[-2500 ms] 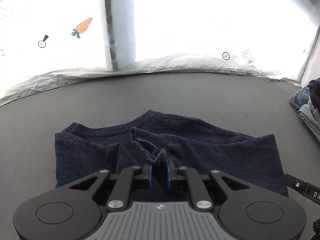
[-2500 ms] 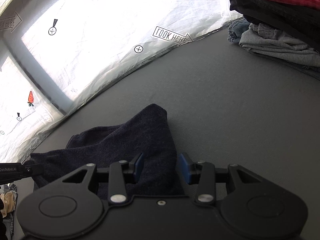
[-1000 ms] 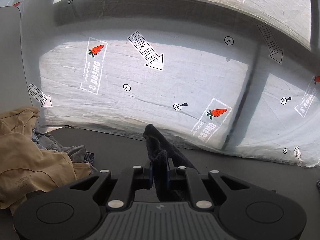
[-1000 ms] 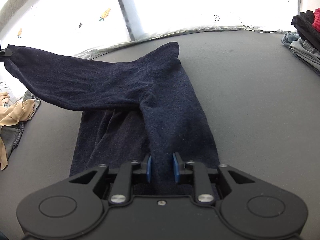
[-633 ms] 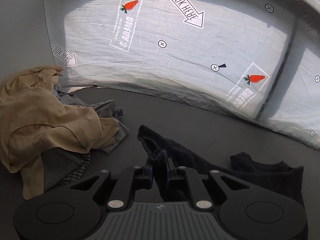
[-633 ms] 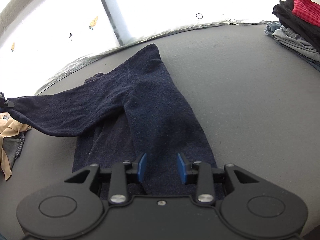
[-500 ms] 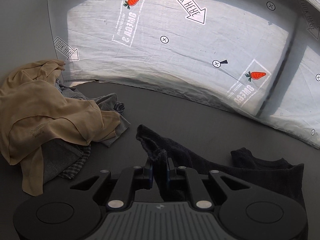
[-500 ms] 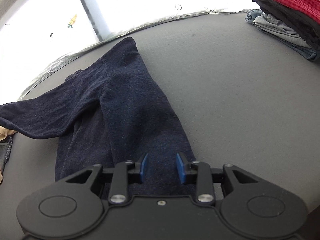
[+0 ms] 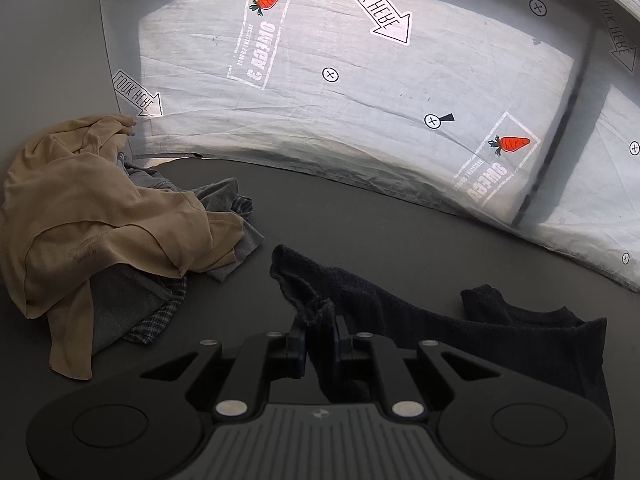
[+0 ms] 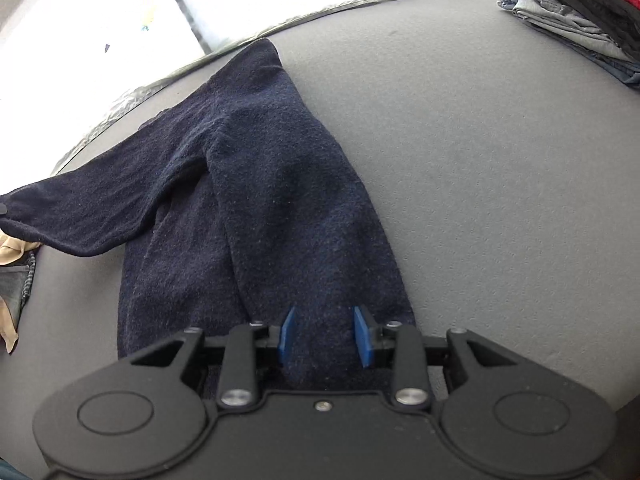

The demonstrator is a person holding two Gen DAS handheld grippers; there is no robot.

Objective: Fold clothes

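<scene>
A dark navy knit sweater (image 10: 280, 184) lies on the grey table (image 10: 500, 160), its body folded lengthwise and one sleeve (image 10: 100, 204) stretched out to the left. My left gripper (image 9: 320, 326) is shut on that sleeve's cuff (image 9: 308, 300), held low over the table; the sleeve runs right toward the sweater's neckline (image 9: 528, 312). My right gripper (image 10: 324, 336) hovers over the sweater's near end with its blue pads (image 10: 286, 334) apart. The fabric lies flat between and under them, not pinched.
A heap of unfolded clothes topped by a tan shirt (image 9: 92, 216) sits at the left of the table. A stack of folded garments (image 10: 580, 12) stands at the far right. A white printed sheet (image 9: 360, 100) borders the table's far edge.
My left gripper has sunk toward the table with the cuff, so the sleeve now hangs lower. My right gripper has let go of the sweater, its pads spreading as it swung right.
</scene>
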